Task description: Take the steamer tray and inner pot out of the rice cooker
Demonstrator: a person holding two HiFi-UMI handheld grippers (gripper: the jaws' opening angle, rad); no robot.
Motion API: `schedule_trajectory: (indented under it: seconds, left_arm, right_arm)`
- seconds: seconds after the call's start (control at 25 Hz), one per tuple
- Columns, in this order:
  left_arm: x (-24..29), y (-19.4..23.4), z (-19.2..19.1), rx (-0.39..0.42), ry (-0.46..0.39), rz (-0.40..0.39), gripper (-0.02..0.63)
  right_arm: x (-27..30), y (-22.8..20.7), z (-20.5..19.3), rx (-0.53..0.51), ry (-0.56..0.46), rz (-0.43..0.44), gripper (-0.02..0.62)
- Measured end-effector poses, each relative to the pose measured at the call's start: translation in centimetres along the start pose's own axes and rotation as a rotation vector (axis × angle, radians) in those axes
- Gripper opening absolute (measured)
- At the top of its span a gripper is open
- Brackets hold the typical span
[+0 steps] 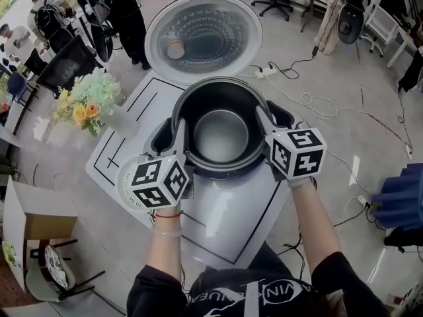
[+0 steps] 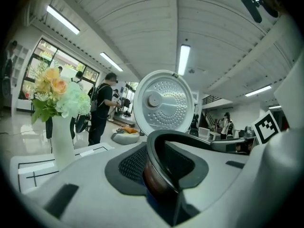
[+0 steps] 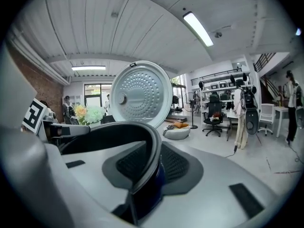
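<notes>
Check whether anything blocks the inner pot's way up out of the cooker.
Nothing visible: the lid is swung back, and only the left tongs and right tongs grip the rim of the inner pot.

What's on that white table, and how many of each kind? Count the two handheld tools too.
Rice cooker: 1
Inner pot: 1
White round tray: 1
Vase of flowers: 1
Grippers: 2 (left gripper, right gripper)
Total: 6
</notes>
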State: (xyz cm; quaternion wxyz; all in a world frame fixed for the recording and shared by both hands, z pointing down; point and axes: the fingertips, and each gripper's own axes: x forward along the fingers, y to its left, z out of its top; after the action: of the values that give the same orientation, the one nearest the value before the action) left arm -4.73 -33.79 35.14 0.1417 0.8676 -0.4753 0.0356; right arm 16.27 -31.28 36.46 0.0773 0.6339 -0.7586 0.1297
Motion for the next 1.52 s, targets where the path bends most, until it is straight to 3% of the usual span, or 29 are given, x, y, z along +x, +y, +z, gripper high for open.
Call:
schedule_trajectory:
  seconds: [0.92, 1.52]
  left_arm:
    - [-3.2, -0.8, 4.4, -0.024, -0.131, 0.006, 0.094]
    - [-7.7, -1.4, 7.9, -0.019, -0.217, -0.063, 0.094]
  right_arm:
    - [-3.4, 1.8, 5.3, -0.003, -0.177, -0.002, 0.084]
    - [-7.9, 5.2, 8.6, -0.008, -0.29, -0.066, 0.083]
